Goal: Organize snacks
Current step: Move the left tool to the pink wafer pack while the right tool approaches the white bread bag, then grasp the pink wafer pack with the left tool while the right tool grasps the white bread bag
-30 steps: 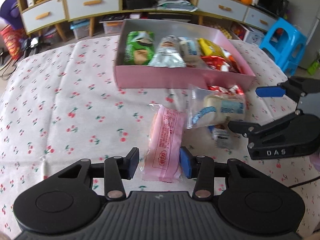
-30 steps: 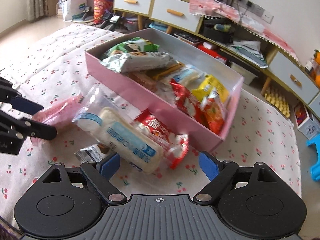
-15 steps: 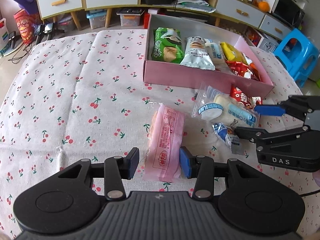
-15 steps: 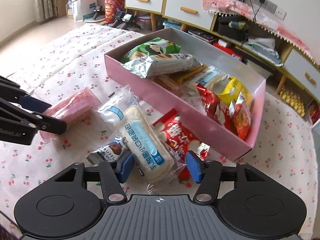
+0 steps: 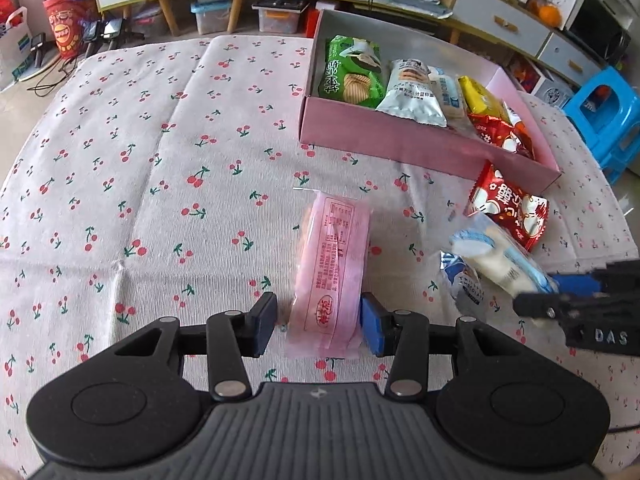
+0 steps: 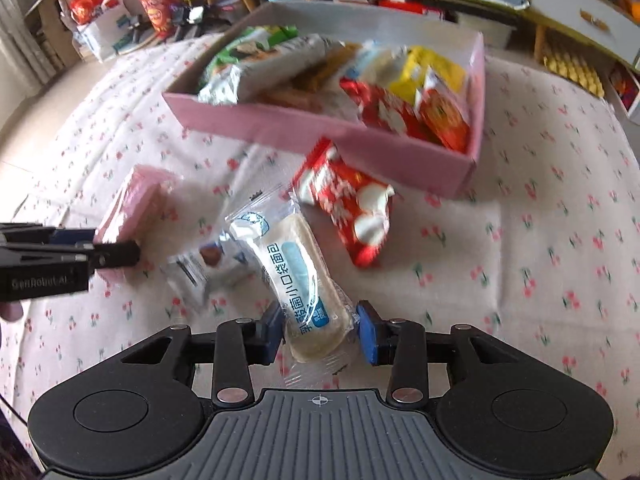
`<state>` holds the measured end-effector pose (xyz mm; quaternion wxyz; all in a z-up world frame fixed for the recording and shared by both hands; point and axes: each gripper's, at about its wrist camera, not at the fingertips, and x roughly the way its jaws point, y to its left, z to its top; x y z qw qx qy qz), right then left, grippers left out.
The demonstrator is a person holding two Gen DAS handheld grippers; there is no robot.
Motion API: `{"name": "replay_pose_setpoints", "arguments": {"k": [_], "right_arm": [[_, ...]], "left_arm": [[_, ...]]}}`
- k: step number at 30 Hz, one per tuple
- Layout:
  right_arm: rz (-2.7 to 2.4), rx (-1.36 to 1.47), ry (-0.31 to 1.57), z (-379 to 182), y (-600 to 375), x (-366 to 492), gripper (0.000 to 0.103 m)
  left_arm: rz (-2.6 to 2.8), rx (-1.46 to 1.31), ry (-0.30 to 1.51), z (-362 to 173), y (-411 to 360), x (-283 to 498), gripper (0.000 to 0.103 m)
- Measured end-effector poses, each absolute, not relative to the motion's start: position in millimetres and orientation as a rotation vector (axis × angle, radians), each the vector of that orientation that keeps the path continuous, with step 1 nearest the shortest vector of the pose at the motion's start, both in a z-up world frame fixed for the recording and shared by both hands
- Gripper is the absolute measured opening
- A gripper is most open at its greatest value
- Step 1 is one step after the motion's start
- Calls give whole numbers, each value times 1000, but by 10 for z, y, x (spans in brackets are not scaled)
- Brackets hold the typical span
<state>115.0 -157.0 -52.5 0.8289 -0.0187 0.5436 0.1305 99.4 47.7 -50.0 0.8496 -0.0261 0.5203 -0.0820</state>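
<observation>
The left claw [image 5: 318, 322] is clamped on the near end of the pink snack pack [image 5: 332, 268] lying on the cherry-print bench [image 5: 160, 200], while the right claw [image 6: 320, 334] grips the white bread packet [image 6: 302, 276], with the pink box [image 5: 420, 146] of snacks ahead of both.
</observation>
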Motion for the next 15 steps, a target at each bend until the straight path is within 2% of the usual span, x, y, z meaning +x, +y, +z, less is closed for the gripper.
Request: {"name": "replay_pose_setpoints", "arguments": {"k": [5,9,15], "right_arm": [[268,-31,1188,-535,-1622,1041,41],[253,-94,1116,-549,-1598,985,61],[269,-165,1047,-633,-1461,946,62]], "left_arm": [[-160,-39,1095,-510,427,924,45],[-152,-11,1070,-527,372,895,50],[-108,-7,1017,-557,344,893,51]]}}
